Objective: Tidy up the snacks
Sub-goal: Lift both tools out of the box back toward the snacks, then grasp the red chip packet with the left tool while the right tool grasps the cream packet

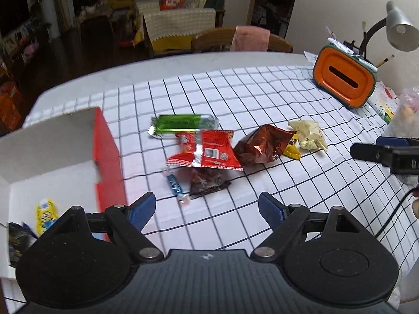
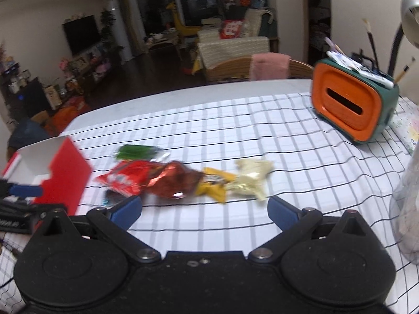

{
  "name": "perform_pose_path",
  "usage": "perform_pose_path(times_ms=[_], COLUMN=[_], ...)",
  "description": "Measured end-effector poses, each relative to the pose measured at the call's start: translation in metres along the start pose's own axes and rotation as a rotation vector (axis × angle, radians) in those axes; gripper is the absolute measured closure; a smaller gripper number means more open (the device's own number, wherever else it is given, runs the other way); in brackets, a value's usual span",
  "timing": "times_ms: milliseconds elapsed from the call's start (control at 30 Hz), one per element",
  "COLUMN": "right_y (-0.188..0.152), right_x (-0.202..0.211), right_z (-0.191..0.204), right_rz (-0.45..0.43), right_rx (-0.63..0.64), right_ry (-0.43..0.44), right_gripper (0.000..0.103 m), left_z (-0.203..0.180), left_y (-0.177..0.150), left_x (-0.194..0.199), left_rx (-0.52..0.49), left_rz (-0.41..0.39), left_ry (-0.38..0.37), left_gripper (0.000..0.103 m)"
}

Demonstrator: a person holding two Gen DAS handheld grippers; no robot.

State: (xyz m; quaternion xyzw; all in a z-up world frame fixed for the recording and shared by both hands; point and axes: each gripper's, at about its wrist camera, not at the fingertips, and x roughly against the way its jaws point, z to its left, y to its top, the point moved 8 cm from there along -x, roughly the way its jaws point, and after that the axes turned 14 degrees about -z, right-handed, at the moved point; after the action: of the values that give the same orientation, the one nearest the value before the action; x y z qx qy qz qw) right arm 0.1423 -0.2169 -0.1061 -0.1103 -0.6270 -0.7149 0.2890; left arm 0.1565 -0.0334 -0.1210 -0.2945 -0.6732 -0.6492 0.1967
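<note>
Several snack packets lie on the checked tablecloth (image 1: 262,99): a green bar (image 1: 183,123), a red packet (image 1: 207,151), a brown foil bag (image 1: 262,145), a small yellow packet (image 1: 291,151), a cream packet (image 1: 310,134), a blue candy (image 1: 174,185) and a dark packet (image 1: 207,181). A red-and-white open box (image 1: 65,162) at left holds a yellow packet (image 1: 45,213) and a dark one (image 1: 18,238). My left gripper (image 1: 207,209) is open and empty, just short of the dark packet. My right gripper (image 2: 204,210) is open and empty, in front of the brown bag (image 2: 175,180) and cream packet (image 2: 251,178).
An orange and green tissue holder (image 1: 343,78) with pens stands at the back right beside a desk lamp (image 1: 398,26). A clear plastic bag (image 1: 406,115) sits at the right edge. A wooden chair with a pink cloth (image 1: 251,38) stands behind the table.
</note>
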Motion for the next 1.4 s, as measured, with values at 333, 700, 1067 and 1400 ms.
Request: perform_pose_path(times_ms=[333, 700, 1067, 1400], right_y=[0.000, 0.006, -0.006, -0.020], right_x=[-0.061, -0.109, -0.142, -0.157], right_z=[-0.055, -0.061, -0.062, -0.063], right_rz=[0.066, 0.116, 0.179, 0.214], right_rx=[-0.095, -0.065, -0.068, -0.039], right_ry=[-0.073, -0.067, -0.082, -0.127], right_gripper=[0.005, 0.006, 0.012, 0.046], left_z=[-0.006, 0.000, 0.001, 0.003], left_y=[0.014, 0.046, 0.033, 0.024], left_x=[-0.046, -0.124, -0.178, -0.193], left_rx=[-0.025, 0.040, 0.064, 0.075], left_rz=[0.066, 0.253, 0.382, 0.389], left_ry=[0.028, 0.055, 0.087, 0.093], left_gripper=[0.017, 0.017, 0.017, 0.022])
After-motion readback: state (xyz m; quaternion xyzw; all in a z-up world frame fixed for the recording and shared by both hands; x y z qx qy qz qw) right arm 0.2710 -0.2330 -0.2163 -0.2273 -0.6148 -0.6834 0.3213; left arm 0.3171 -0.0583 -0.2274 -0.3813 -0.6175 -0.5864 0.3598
